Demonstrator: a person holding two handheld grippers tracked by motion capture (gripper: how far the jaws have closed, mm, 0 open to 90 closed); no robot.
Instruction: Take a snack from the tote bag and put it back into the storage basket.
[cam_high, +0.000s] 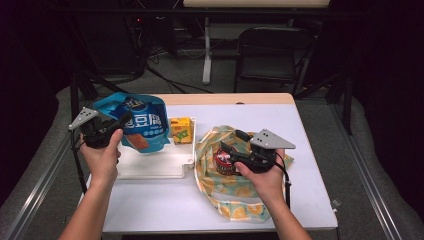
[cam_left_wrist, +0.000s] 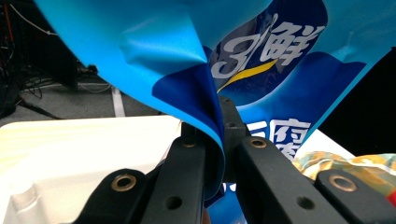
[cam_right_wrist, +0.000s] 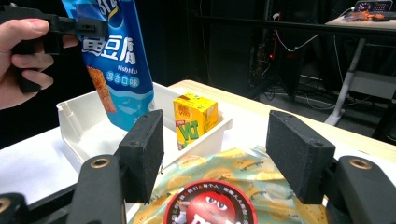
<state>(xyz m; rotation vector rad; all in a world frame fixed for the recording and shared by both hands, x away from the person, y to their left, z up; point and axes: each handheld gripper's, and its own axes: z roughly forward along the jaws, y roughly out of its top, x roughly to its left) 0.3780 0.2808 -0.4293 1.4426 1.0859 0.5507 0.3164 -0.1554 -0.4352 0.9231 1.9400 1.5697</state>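
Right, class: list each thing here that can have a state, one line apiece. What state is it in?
Left gripper: shut on the blue snack bag.
Blue snack bag: held up over the white tray, creased at the fingers.
Right gripper: open, above the round M&M's tub.
Round M&M's tub: lid on, sitting in the patterned cloth bag.
Yellow drink carton: upright in the white tray.
Patterned cloth bag: lying open.

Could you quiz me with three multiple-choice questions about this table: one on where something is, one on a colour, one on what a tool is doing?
1. Where is the yellow drink carton?
A. in the white tray
B. on the patterned bag
C. on the floor

2. What colour is the snack pouch?
A. red
B. blue
C. green

3. What is the left tool doing?
A. lying open on the table
B. pinching the pouch
C. holding the carton

Answers: 1 A, it stands inside the tray's wall. 2 B, plainly blue with white lettering. 3 B, the pouch's edge is clamped between its jaws.
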